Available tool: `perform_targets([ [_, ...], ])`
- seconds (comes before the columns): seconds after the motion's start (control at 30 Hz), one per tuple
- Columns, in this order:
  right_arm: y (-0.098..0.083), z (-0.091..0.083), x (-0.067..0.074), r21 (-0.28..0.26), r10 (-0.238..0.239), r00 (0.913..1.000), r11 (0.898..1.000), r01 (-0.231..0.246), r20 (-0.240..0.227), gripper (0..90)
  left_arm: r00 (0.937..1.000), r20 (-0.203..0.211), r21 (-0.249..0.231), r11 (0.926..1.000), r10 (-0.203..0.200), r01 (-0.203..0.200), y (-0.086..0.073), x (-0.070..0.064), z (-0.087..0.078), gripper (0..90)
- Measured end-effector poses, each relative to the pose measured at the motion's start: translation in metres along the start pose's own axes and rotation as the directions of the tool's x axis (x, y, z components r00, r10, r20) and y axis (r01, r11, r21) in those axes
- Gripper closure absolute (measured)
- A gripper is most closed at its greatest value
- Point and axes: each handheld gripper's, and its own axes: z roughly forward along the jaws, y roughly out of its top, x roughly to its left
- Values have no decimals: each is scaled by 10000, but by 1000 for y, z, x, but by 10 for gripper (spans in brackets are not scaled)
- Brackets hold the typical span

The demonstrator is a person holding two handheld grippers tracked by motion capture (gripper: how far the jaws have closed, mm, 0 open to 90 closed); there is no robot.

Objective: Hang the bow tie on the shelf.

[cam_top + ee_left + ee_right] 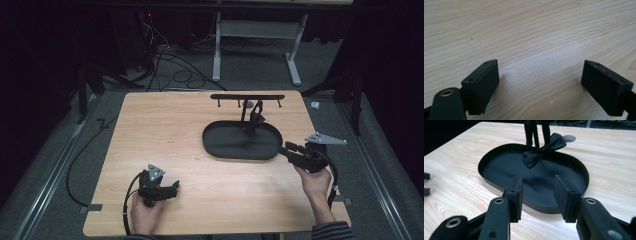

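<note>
A black oval tray lies on the wooden table, and a black stand with a hooked crossbar rises from its far side. A black bow tie rests at the foot of the stand, its straps running up the post; in the high view the bow tie is small and dark. My right gripper hovers at the tray's right rim, and in its own view the right gripper is open, nothing between its jaws, pointing across the tray. My left gripper sits low at the front left; the left gripper stands wide open over bare wood.
The table has a small round hole behind the stand. Beyond the far edge, cables lie on the grey floor beside a white desk frame. A cable trails off the table's left side.
</note>
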Motion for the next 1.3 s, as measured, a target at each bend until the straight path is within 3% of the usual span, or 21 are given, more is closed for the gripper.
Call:
perform_targets([
  [0.4, -22, 3, 2, 142, 264, 9993, 9996, -261, -246, 609, 10000, 0, 1, 10000, 2, -2, 0, 0, 0, 153],
  [0.77, -43, 10, 5, 504, 458, 9987, 9977, -448, -201, 609, 10000, 0, 1, 10000, 2, -2, 0, 0, 0, 153],
  [1.0, -53, 15, 9, 696, 133, 9999, 9975, -133, 7, 608, 10000, 0, 1, 10000, 2, -2, 0, 0, 0, 153],
  [1.3, -64, 21, 13, 842, 96, 9999, 9964, -98, 29, 609, 10000, 0, 0, 10000, 0, 0, 0, 0, 0, 153],
])
